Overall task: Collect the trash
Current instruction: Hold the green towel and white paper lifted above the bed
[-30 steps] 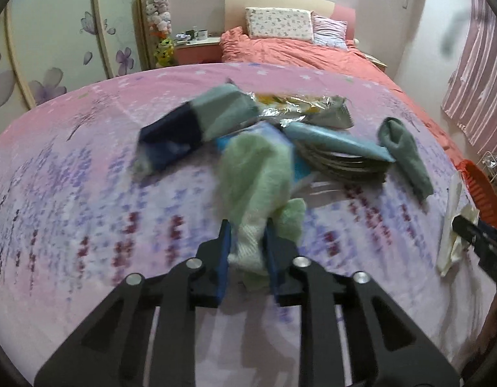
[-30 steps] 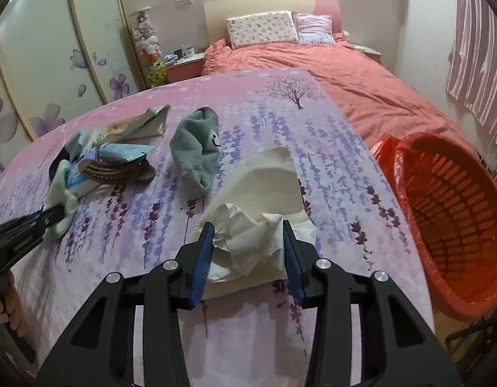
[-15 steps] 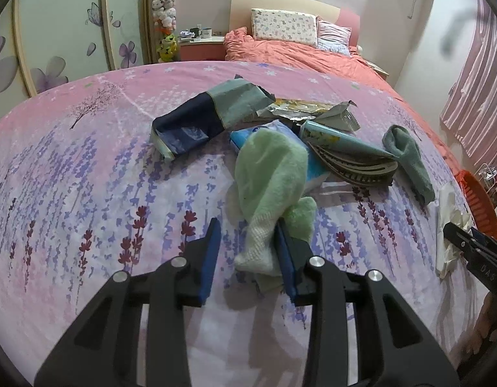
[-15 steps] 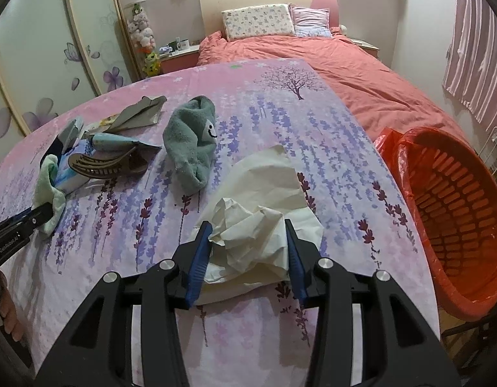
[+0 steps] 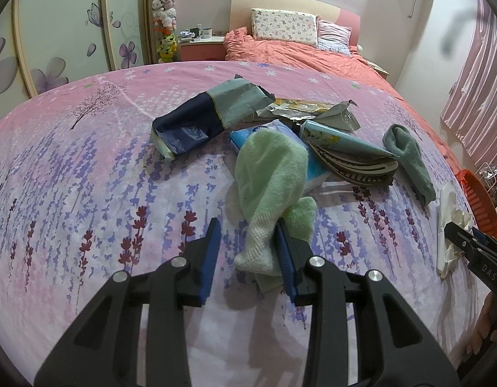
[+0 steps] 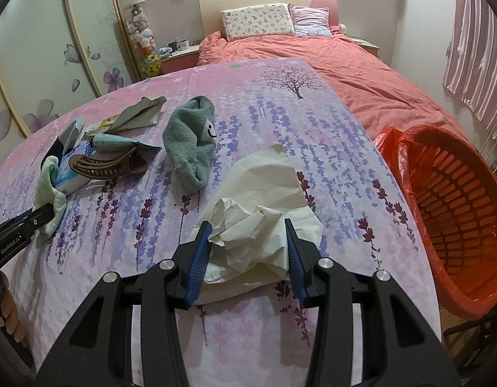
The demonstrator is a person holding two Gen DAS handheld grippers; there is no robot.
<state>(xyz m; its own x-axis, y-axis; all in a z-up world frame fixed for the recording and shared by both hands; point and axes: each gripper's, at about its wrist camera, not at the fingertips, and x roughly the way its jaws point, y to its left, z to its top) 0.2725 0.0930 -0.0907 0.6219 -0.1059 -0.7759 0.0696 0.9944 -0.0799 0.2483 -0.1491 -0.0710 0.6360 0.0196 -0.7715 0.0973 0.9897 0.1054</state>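
Pick-up step: right tool [image 6: 248,245] wide, straddling crumpled paper [image 6: 258,225] left of bin [image 6: 448,213]; left tool [image 5: 248,245] wide around sock [image 5: 267,190]; next, likely close on paper.

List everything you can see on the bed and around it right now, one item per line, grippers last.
Crumpled paper: 1, cream, near bed edge, between the right jaws.
Light green sock: 1, between the left jaws, partly over the tissue pack.
Grey-green sock: 1, smiley face, mid-bed.
Tissue pack: 1, blue and white, under the light green sock.
Hair claw clip: 1, brown, beside the tissue pack.
Navy and grey wrapper: 1, left of the pile.
Foil wrapper: 1, silver and yellow, behind the pile.
Light blue tube: 1, on the clip.
Basket: 1, orange, red liner, right of bed.
Left gripper: open.
Right gripper: open.
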